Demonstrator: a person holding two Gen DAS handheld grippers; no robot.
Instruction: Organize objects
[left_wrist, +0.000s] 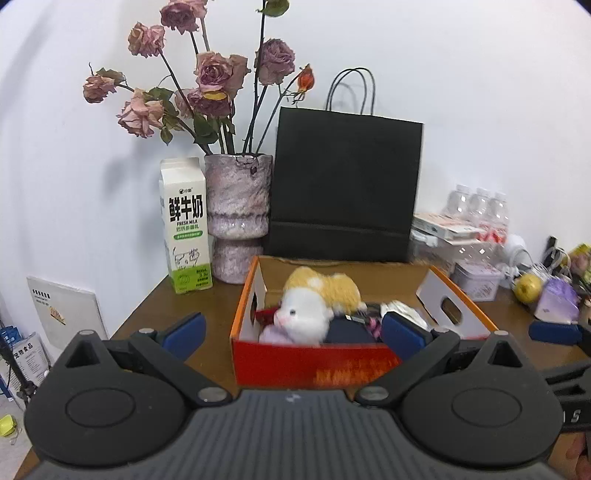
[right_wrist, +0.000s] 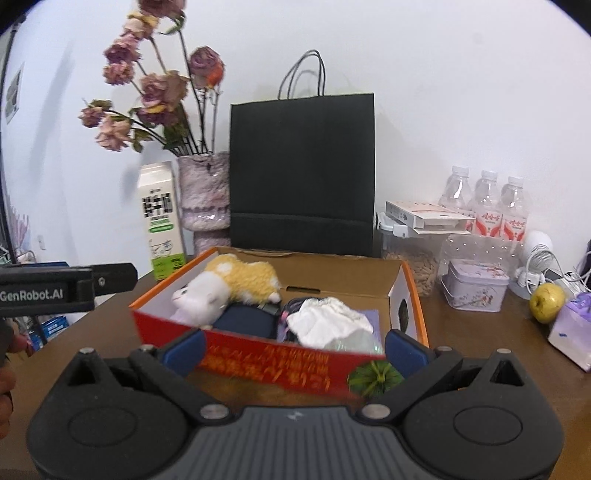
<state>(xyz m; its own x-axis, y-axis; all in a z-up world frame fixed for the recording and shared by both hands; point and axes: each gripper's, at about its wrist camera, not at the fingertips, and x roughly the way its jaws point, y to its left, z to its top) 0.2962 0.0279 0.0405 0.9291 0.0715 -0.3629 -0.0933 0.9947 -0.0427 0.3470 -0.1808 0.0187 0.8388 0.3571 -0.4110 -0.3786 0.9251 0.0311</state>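
Observation:
An orange-red cardboard box (left_wrist: 314, 360) (right_wrist: 258, 363) sits on the brown table. In it lie a white and yellow plush cat (left_wrist: 314, 302) (right_wrist: 225, 288), a dark blue pouch (right_wrist: 243, 319) and a white crumpled cloth (right_wrist: 328, 321). A small green watermelon-like ball (right_wrist: 375, 374) lies on the table at the box's front right corner. My left gripper (left_wrist: 291, 336) is open and empty, just in front of the box. My right gripper (right_wrist: 293, 349) is open and empty, its fingers either side of the box's front wall.
Behind the box stand a milk carton (left_wrist: 186, 225), a vase of dried roses (left_wrist: 236, 214) and a black paper bag (left_wrist: 343, 188). At the right are water bottles (right_wrist: 487, 206), a tin (right_wrist: 474, 290), a yellow apple (right_wrist: 546, 302) and a purple tissue pack (right_wrist: 572, 328).

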